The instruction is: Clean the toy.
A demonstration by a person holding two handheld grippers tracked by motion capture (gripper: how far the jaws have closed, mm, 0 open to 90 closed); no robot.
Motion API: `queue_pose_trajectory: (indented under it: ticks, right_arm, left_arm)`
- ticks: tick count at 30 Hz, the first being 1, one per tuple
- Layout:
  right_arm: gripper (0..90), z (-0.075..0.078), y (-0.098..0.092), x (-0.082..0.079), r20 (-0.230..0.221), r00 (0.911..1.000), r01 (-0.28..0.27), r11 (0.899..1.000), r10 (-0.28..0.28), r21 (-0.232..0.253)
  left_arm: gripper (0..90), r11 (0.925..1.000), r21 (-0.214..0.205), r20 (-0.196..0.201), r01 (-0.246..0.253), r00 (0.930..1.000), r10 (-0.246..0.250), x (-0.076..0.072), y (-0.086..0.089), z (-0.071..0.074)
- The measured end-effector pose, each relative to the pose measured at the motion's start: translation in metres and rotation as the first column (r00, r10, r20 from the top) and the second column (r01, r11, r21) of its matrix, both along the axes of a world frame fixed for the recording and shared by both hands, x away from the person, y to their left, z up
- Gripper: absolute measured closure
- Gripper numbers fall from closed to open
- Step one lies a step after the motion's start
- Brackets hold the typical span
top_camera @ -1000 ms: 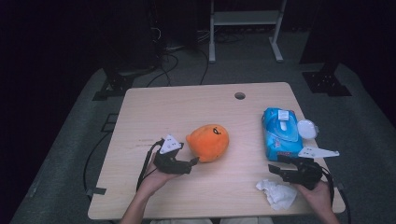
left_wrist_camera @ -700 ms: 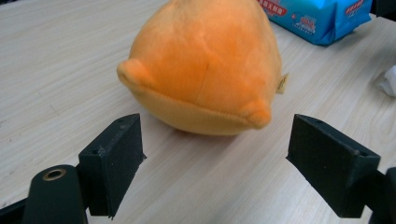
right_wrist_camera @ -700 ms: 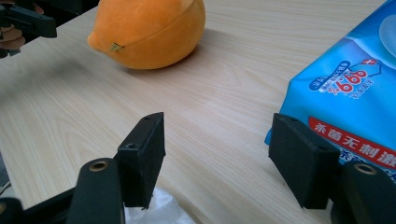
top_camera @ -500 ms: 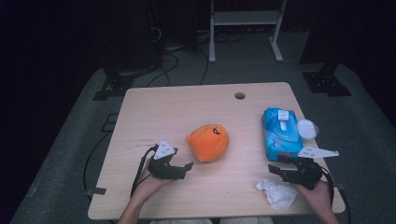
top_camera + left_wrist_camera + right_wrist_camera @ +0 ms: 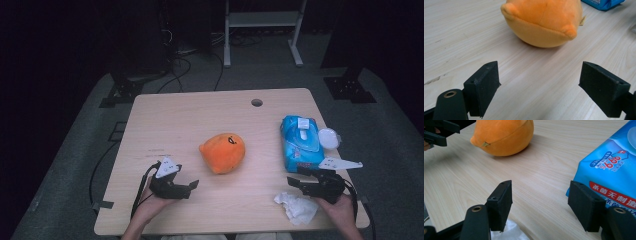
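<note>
The orange plush toy (image 5: 223, 152) lies at the centre of the high view on the table (image 5: 190, 115), apart from both tools. The left gripper (image 5: 194, 184), lower left, has just been widening its jaws, nothing between them. The right gripper (image 5: 291, 182), lower right, stands apart and empty, above a crumpled tissue (image 5: 297, 207) and below the blue wipes pack (image 5: 299, 142).

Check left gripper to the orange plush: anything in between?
Nothing visible. The left gripper, jaws open and just opening further, faces the orange plush across bare table. The wipes pack and crumpled tissue lie off to the right.
</note>
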State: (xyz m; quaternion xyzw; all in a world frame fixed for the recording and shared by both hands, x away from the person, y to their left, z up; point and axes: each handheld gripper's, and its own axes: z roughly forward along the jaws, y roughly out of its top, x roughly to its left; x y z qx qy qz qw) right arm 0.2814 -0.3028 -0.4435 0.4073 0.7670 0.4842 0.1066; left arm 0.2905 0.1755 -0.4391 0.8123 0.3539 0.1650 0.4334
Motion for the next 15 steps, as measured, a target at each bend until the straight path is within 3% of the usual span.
queue_pose_trajectory:
  ticks: [15]
  right_arm:
    - [34.8, 0.000, 0.000, 0.001, -0.007, 0.9999, -0.013, 1.000, 0.013, -0.005]
  left_arm:
    - [12.8, 0.9983, -0.045, -0.014, -0.037, 0.9992, 0.037, -0.011, 0.015, -0.010]
